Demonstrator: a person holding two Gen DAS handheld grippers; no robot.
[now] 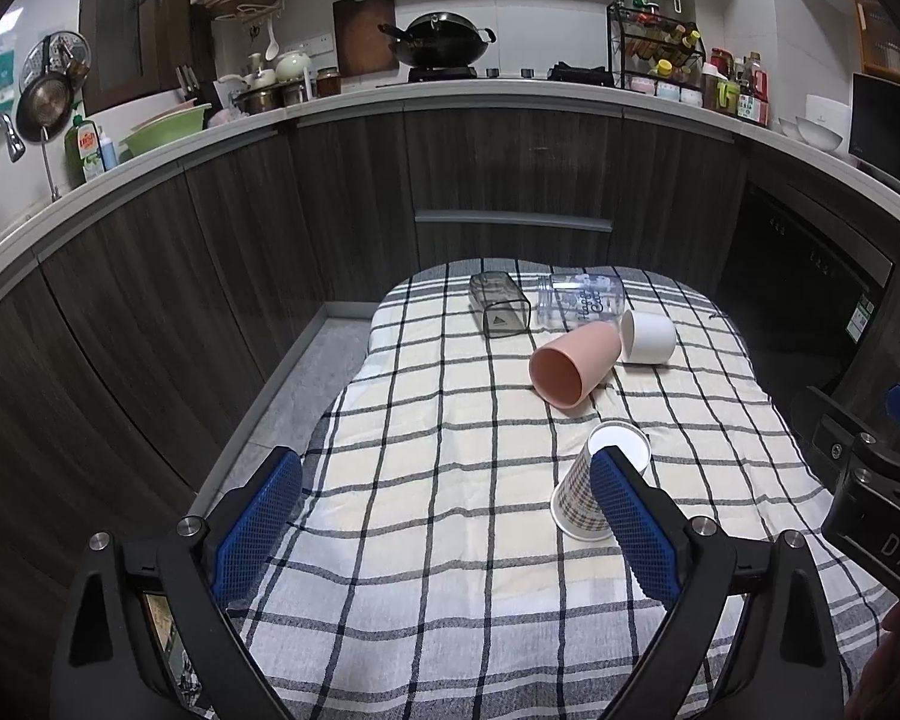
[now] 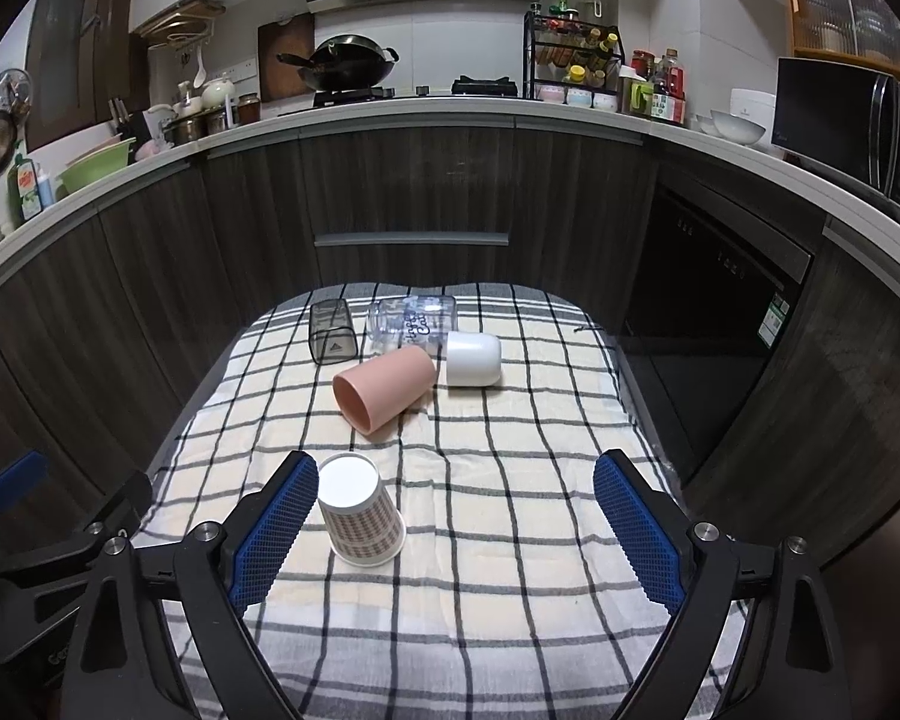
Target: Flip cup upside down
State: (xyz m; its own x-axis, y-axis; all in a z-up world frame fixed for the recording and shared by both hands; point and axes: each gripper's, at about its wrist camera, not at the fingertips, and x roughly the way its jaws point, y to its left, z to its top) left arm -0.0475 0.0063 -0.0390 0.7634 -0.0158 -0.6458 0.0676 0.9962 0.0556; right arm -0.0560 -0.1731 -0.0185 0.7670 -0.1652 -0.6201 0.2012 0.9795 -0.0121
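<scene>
A plaid paper cup [image 2: 361, 516] stands upside down on the checked cloth [image 2: 480, 540], white base up; in the left wrist view [image 1: 594, 492] my finger partly hides it. A pink cup [image 2: 384, 387] lies on its side, mouth toward me. A white cup [image 2: 473, 358], a clear printed cup [image 2: 414, 319] and a dark clear square cup [image 2: 330, 330] lie on their sides behind it. My left gripper [image 1: 444, 516] is open and empty, left of the paper cup. My right gripper [image 2: 456, 516] is open and empty, its left finger beside the paper cup.
The cloth [image 1: 450, 480] covers a small table, with dark cabinets [image 1: 510, 180] close behind and floor [image 1: 306, 372] to the left. A dark oven front [image 2: 720, 312] stands at the right. The counter [image 2: 390, 108] above holds a wok, jars and bowls.
</scene>
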